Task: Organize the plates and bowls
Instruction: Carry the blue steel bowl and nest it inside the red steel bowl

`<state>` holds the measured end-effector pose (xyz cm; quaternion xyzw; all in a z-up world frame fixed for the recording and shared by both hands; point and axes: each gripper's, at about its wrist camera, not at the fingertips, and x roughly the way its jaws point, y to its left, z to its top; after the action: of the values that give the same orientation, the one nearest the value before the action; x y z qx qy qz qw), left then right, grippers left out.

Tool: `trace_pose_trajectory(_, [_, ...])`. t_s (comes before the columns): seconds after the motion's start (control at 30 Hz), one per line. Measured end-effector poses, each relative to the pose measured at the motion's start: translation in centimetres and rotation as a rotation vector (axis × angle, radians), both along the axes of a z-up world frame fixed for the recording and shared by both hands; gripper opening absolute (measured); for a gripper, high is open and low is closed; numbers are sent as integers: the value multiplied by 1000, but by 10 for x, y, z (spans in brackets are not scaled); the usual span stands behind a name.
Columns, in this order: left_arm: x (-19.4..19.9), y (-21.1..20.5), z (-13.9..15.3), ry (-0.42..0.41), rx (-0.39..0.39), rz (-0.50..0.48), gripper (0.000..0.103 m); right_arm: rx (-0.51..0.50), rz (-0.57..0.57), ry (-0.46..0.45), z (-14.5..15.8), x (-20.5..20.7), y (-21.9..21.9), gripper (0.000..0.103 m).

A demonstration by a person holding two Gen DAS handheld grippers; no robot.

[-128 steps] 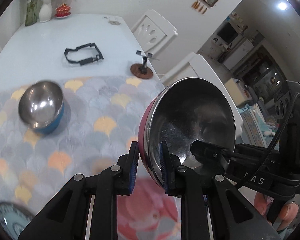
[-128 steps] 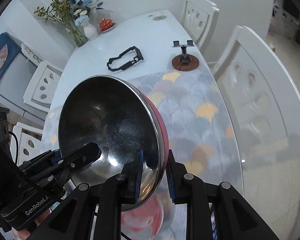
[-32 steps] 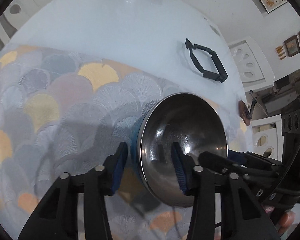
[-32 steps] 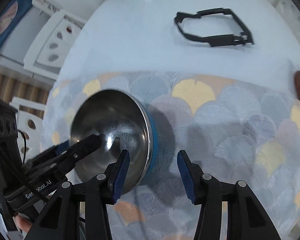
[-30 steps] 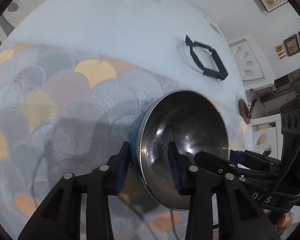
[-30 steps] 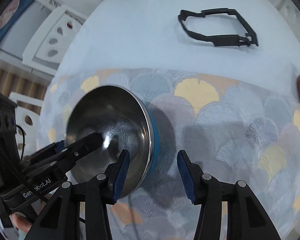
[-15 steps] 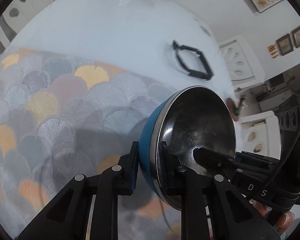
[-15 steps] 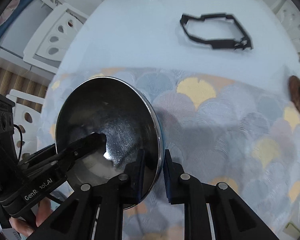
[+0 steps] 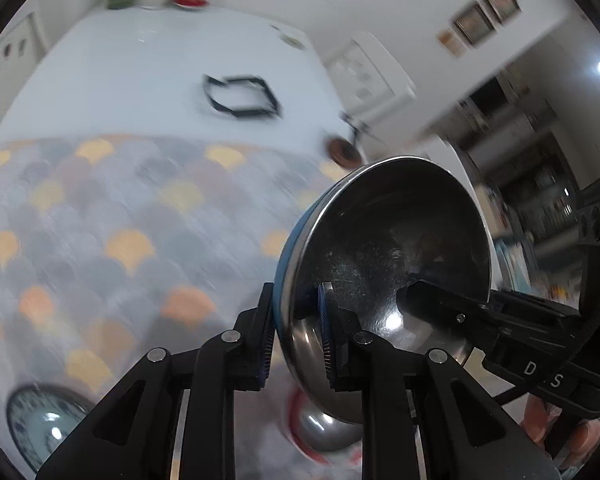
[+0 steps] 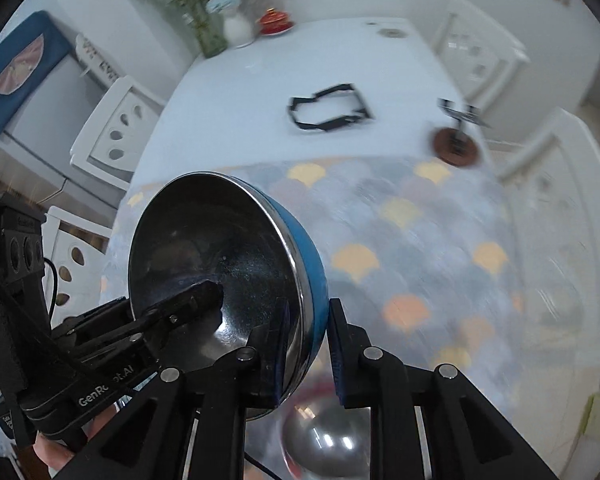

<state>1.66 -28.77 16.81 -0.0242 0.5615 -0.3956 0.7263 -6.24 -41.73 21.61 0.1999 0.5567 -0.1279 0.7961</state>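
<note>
Table (image 9: 112, 76) with scallop-print mat (image 9: 100, 232). Blue bowl (image 10: 220, 264), steel inside, scuffed and mirror-bright, is tilted on edge in the air above the mat. Both grippers clamp its rim on opposite sides: left gripper (image 9: 294, 332) and right gripper (image 10: 306, 350), one finger inside, one on the blue shell. Red bowl (image 10: 326, 440) sits below it on the mat, blurred. Patterned plate (image 9: 40, 424) lies at the mat's near left. Readable: "GenRobot.AI" on the left gripper, "D S" on the right.
</note>
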Motion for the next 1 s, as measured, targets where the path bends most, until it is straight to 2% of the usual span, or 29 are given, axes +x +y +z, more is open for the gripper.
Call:
trace_pose_trajectory(0.13, [-42, -14, -10, 32, 32, -81, 17, -35, -74, 58, -8, -51, 1, 20])
trace_pose_trajectory(0.33, [-79, -17, -34, 88, 106, -122, 17, 46, -132, 103, -35, -98, 0, 20])
trace_pose_trajectory(0.57, [-90, -17, -60, 114, 177, -117, 17, 134, -148, 145, -72, -109, -2, 21])
trace_pose_trajectory(1.0, [-101, -23, -76, 72, 258, -117, 18, 186, -156, 178, -99, -121, -2, 20])
